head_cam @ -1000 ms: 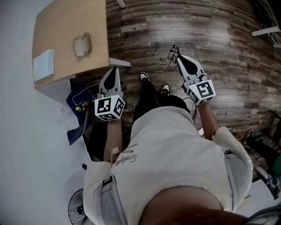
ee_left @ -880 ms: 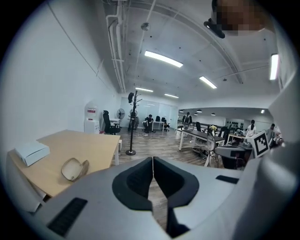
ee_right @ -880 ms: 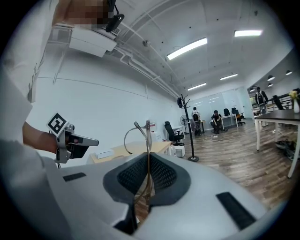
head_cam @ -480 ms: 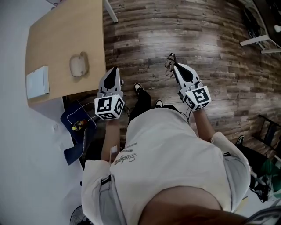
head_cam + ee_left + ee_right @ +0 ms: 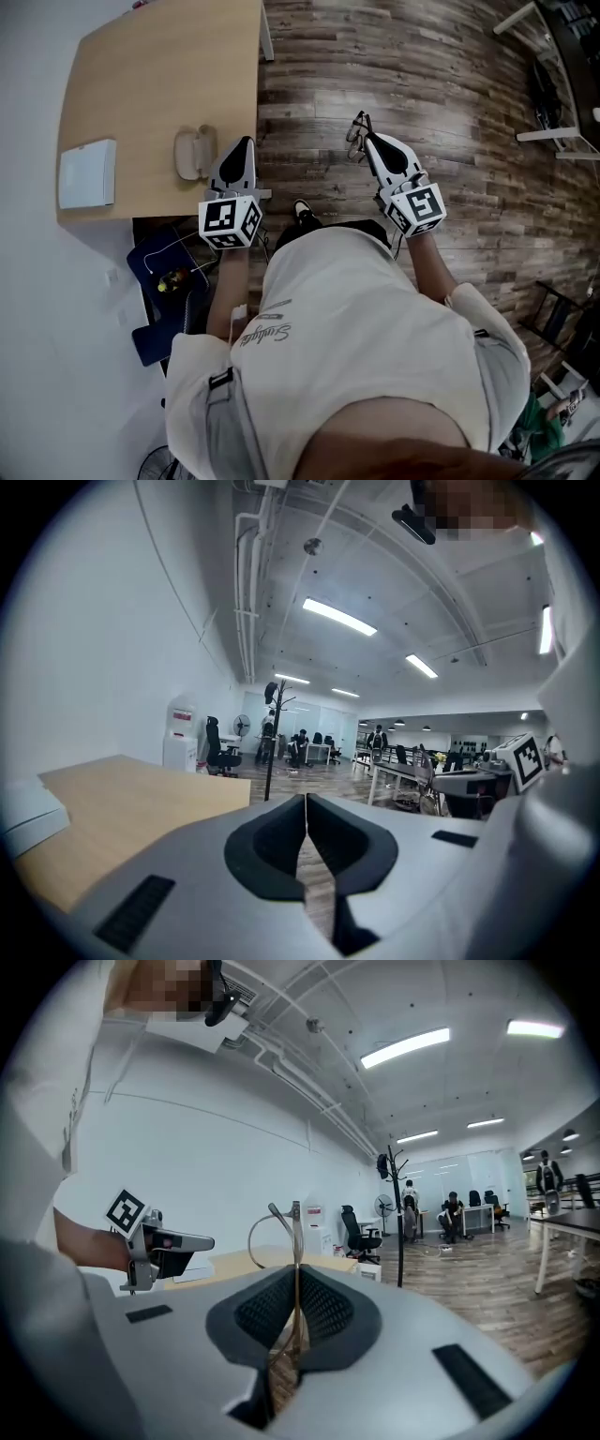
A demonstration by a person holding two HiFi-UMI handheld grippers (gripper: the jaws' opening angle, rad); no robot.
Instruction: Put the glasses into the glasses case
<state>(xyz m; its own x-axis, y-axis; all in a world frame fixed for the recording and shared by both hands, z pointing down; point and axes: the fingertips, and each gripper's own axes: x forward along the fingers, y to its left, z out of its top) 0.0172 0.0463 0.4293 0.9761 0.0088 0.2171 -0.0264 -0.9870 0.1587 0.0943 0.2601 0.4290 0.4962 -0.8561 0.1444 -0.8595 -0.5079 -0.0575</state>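
A beige glasses case (image 5: 193, 154) lies on the wooden table (image 5: 141, 84) near its front right corner. My left gripper (image 5: 244, 146) hangs just right of the case at the table's edge, shut with nothing in it (image 5: 306, 801). My right gripper (image 5: 364, 141) is over the floor, well to the right of the table, shut on the thin-framed glasses (image 5: 355, 134). In the right gripper view the glasses (image 5: 279, 1230) stick up from between the jaws of the gripper (image 5: 296, 1274), with the left gripper (image 5: 161, 1241) off to the left.
A white flat box (image 5: 86, 173) lies on the table's left side. Under the table are a blue bag (image 5: 159, 281) and cables. A fan (image 5: 155, 464) stands at the bottom left. Desks, chairs and a coat stand (image 5: 274, 733) stand far off in the room.
The person has stepped towards the table, so the case and the left gripper are now side by side. The right gripper has kept hold of the glasses.
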